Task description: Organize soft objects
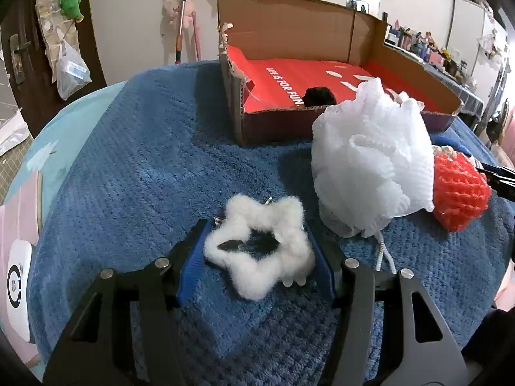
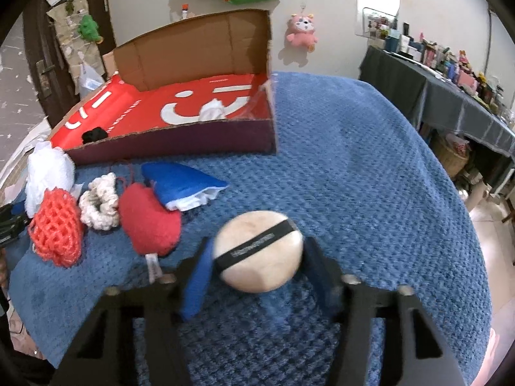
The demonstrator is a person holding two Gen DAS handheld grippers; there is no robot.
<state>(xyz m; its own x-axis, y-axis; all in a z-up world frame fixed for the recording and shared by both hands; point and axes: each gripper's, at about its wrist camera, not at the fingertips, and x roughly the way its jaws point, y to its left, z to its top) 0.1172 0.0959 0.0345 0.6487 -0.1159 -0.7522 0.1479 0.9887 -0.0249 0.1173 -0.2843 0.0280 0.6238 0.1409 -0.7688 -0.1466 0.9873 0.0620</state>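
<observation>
In the left wrist view my left gripper (image 1: 259, 251) is closed around a white fluffy star-shaped hair clip (image 1: 260, 244) on the blue blanket (image 1: 145, 167). In the right wrist view my right gripper (image 2: 257, 257) is shut on a round beige powder puff (image 2: 257, 251) with a black band, just above the blanket. The open cardboard box (image 1: 273, 122) with a red lining lies beyond; it also shows in the right wrist view (image 2: 180, 141). It holds a small black object (image 1: 320, 96) and a white item (image 2: 214, 111).
A white mesh bath pouf (image 1: 373, 157) and a red-orange net sponge (image 1: 460, 189) lie right of the left gripper. In the right wrist view a cream scrunchie (image 2: 99, 202), a red knitted piece (image 2: 149, 222) and a blue cloth (image 2: 183, 186) lie in front of the box. A cluttered side table (image 2: 450, 96) stands at the right.
</observation>
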